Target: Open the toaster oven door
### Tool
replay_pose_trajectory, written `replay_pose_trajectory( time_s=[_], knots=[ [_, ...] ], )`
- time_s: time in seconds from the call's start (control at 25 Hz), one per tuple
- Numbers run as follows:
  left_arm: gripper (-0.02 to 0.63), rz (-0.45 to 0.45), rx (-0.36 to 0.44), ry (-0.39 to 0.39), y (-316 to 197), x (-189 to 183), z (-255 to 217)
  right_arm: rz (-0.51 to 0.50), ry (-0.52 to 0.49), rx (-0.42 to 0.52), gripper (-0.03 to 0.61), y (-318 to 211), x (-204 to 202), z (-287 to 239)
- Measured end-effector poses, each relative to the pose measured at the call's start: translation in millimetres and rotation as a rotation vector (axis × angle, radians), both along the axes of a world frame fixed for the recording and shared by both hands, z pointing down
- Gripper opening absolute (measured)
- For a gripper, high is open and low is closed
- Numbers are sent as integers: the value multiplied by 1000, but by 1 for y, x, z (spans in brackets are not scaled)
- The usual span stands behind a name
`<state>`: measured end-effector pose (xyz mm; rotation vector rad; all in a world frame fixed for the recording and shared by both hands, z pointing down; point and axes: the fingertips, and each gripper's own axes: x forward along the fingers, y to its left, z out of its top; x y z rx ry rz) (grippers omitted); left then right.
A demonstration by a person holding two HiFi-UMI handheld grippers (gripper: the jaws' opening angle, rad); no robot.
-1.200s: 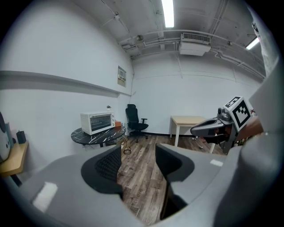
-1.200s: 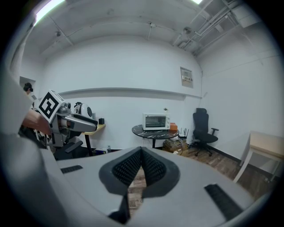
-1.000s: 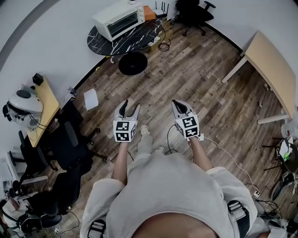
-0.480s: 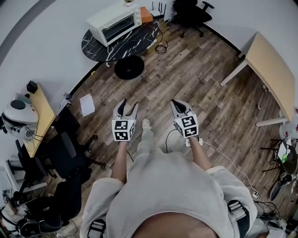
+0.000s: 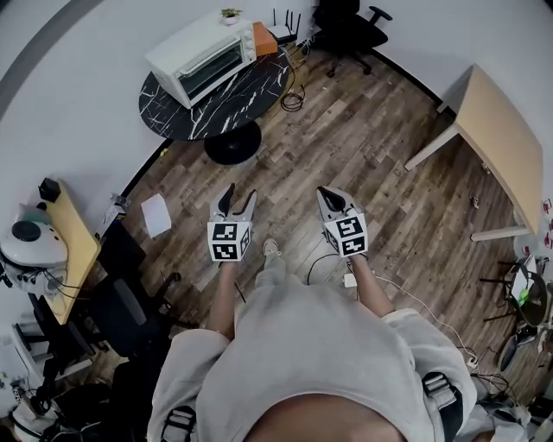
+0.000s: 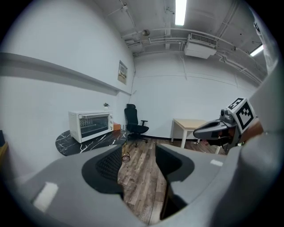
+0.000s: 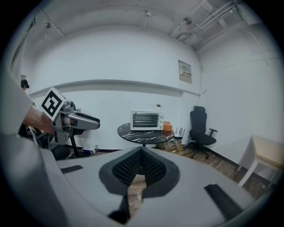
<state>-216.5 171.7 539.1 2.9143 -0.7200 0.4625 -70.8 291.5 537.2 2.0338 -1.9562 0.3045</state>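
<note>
A white toaster oven (image 5: pixel 200 59) with its glass door shut stands on a round black marble table (image 5: pixel 226 102) by the far wall. It also shows in the left gripper view as the oven (image 6: pixel 90 125) and in the right gripper view as the oven (image 7: pixel 146 120). Both grippers are held out over the wood floor, well short of the table. My left gripper (image 5: pixel 238 200) is open, with floor visible between its fingers (image 6: pixel 106 166). My right gripper (image 5: pixel 333 199) is shut on nothing, its pads (image 7: pixel 133 164) meeting at the tip.
An orange box (image 5: pixel 264 38) sits beside the oven. A black office chair (image 5: pixel 346 22) stands at the back and a light wooden table (image 5: pixel 501 129) at the right. At the left are a desk (image 5: pixel 76 235), dark chairs (image 5: pixel 130 289) and a sheet of paper (image 5: pixel 156 214). Cables (image 5: pixel 292 99) lie near the table.
The oven and its table have slid down and left in the head view as the person walks toward them. Both grippers keep the same pose and state.
</note>
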Motion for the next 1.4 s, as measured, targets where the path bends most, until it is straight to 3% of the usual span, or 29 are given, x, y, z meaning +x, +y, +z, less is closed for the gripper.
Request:
replay_pose_trajectory(
  time_s=[0.72,1.4],
  knots=[
    [232,57,13,4,-166,84,-11,56,14,3,12,-155,79,-8],
    [230,97,17,3,-233,124,-7,117,12,5,12,-208,119,3]
  ],
)
